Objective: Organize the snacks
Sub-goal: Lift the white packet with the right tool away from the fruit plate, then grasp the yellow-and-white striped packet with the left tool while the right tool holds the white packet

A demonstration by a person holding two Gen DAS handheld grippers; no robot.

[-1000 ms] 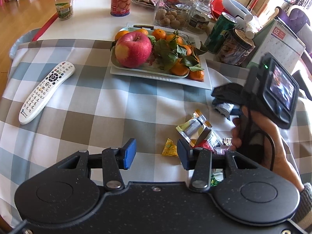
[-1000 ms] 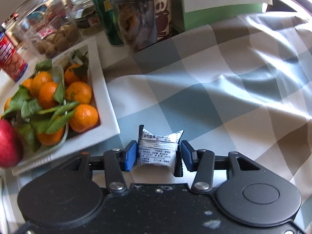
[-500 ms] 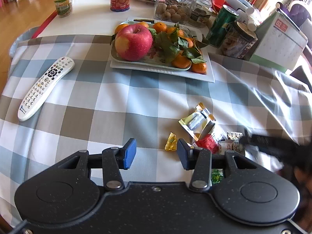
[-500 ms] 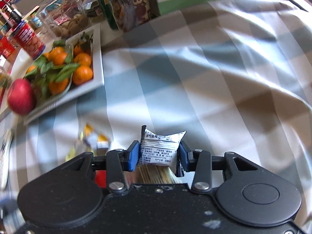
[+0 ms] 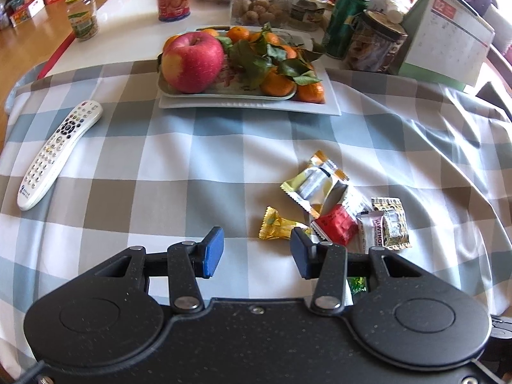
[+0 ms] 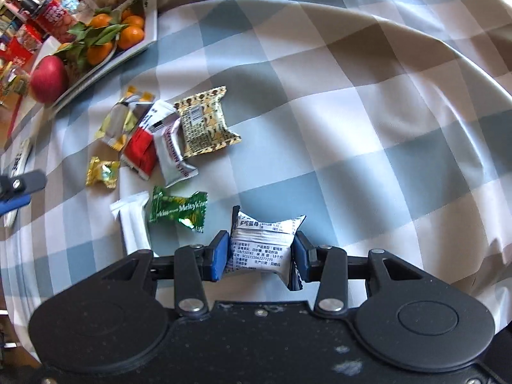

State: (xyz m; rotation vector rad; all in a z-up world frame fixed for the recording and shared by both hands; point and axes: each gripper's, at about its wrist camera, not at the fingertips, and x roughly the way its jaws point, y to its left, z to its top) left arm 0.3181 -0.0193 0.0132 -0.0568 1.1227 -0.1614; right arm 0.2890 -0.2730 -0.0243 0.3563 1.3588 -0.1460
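My right gripper [image 6: 260, 257] is shut on a white snack packet [image 6: 262, 244] with printed text, held above the checked cloth. Left of it lies a pile of wrapped snacks: a green candy [image 6: 177, 212], a white packet [image 6: 134, 224], a red packet [image 6: 139, 152], a silver bar [image 6: 171, 142], a patterned yellow packet [image 6: 203, 123] and a gold candy [image 6: 102, 171]. In the left wrist view my left gripper [image 5: 256, 252] stands open over bare cloth, its right finger next to the gold candy [image 5: 278, 224] and the red packet [image 5: 336, 224].
A white tray [image 5: 249, 105] with an apple [image 5: 192, 60] and leafy tangerines sits at the back. A remote control [image 5: 57, 153] lies at the left. Jars, a green can [image 5: 344, 22], a red tin and a desk calendar [image 5: 448, 35] crowd the far side.
My right gripper carried the white packet from beside the fruit tray to the near side of the snack pile. The left gripper sank slightly toward the cloth.
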